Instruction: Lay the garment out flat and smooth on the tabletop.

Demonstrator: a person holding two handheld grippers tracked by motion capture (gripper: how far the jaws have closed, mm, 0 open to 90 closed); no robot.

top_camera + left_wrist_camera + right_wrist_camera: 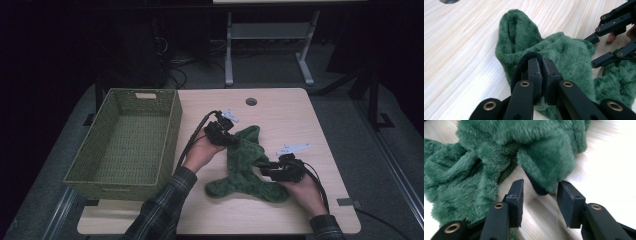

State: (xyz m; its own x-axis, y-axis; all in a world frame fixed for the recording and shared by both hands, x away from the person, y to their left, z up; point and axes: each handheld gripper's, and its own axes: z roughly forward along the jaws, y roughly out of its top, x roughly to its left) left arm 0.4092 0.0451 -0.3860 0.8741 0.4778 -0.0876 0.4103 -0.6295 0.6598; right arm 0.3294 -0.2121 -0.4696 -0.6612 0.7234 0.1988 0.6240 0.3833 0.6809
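A green fleece garment (244,162) lies crumpled on the light wooden table (300,115), right of centre. My left gripper (228,137) is at its upper left edge. In the left gripper view, the jaws (542,67) are shut on the fleece (566,52), with its black trim (524,62) looped around one jaw. My right gripper (266,170) rests at the garment's right side. Its jaws (540,192) stand open, and a fleece (499,145) end with a dark edge (537,188) lies just ahead of the gap, untouched by the pads. The right gripper's jaws (592,51) also appear in the left gripper view.
A green woven basket (142,92) stands empty along the table's left side, close to my left hand. A round cable hole (251,101) sits near the table's far edge. Bare tabletop lies to the right of the garment and behind it.
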